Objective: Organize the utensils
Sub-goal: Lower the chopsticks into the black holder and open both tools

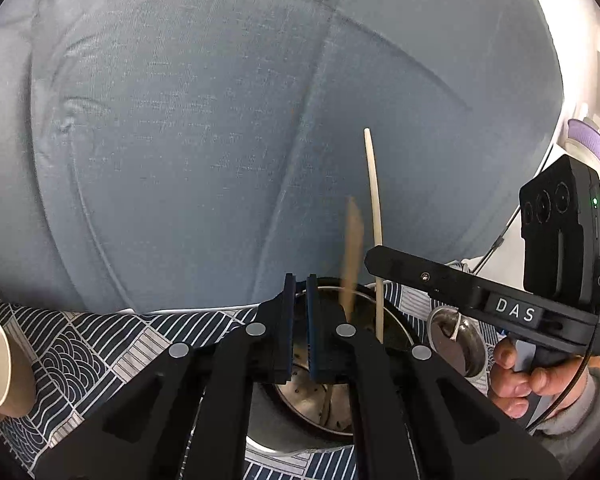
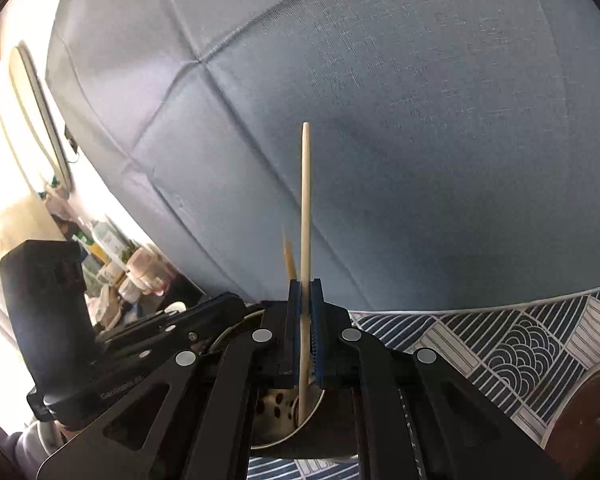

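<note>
Because the perforated metal holder stores utensils upright, the right gripper clamps the pale chopstick vertically over it, while the left gripper is closed on nothing.

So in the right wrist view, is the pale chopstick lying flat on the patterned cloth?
No, the pale chopstick stands nearly upright between the right tool's pads, its lower end inside the perforated metal holder.
</note>
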